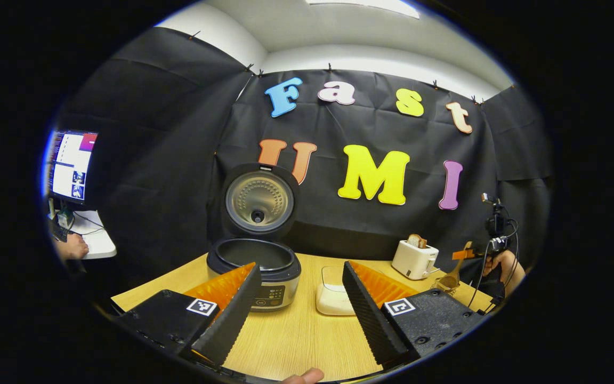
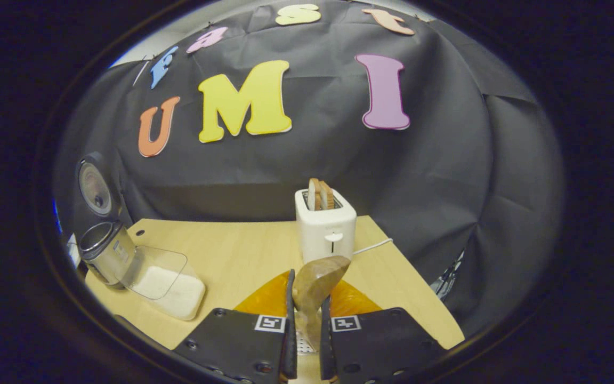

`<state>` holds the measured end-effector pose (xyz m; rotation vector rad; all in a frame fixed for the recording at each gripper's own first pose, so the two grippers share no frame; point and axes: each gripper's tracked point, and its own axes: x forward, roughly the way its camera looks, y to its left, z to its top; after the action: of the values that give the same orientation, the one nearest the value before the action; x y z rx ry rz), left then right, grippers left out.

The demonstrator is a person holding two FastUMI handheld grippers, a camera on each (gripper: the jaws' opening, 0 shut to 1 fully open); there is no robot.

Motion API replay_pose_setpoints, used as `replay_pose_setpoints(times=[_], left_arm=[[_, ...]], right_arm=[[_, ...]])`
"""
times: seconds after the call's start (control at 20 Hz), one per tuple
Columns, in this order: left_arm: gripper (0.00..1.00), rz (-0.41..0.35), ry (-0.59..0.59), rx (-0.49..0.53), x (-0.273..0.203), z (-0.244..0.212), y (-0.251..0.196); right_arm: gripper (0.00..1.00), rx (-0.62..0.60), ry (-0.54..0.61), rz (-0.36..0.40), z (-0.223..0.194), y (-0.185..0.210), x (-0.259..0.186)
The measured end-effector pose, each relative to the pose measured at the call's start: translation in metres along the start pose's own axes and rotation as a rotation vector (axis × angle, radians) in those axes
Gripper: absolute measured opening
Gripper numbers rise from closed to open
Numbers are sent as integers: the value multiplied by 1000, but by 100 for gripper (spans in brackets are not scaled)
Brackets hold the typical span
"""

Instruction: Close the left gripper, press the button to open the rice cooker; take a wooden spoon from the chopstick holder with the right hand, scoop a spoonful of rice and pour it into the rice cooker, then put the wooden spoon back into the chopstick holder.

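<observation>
- Currently, left gripper view: the left gripper (image 1: 300, 298) is being held with its jaws wide apart and nothing between them, low over the table (image 1: 296, 336).
- The rice cooker (image 1: 254, 266) is being seen just ahead, slightly left of the gripper's axis, lid (image 1: 259, 200) standing upright and pot open, so the button step is being judged done.
- The rice container (image 1: 332, 298) is being seen right beside the cooker, on its right, near the middle between the fingers.
- Far right, the right gripper (image 1: 493, 242) is being held up with the wooden spoon (image 1: 453, 274) hanging at it.
- Right gripper view: the spoon handle is being clamped between both fingers of the right gripper (image 2: 305, 320), with its bowl (image 2: 320, 277) pointing up and forward, long axis roughly along the fingers.
- The rice container (image 2: 171, 290), clear lid tipped open, is being seen well off to the left, with the rice cooker (image 2: 105, 250) just beyond it; the toaster (image 2: 325, 226) is lying straight ahead.
- The scoop is being judged next: a swing left is needed, spoon bowl turned down towards the rice.
</observation>
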<state>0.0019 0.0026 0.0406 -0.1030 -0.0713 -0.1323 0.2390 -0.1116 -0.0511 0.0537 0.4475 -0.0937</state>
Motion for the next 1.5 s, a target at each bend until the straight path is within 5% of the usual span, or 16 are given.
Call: replay_pose_setpoints(times=[0.4, 0.7, 1.05, 1.5], left_arm=[[98, -21, 30, 62, -2, -1, -4], [98, -28, 31, 163, -3, -1, 3], [98, -22, 25, 130, 0, 5, 28], [98, -32, 25, 35, -7, 11, 48]], right_arm=[[16, -124, -104, -1, 52, 78, -33], [16, -197, -136, 88, 70, 200, -38], [16, -301, -182, 159, 61, 337, -9], [16, -420, -167, 58, -12, 357, 66]])
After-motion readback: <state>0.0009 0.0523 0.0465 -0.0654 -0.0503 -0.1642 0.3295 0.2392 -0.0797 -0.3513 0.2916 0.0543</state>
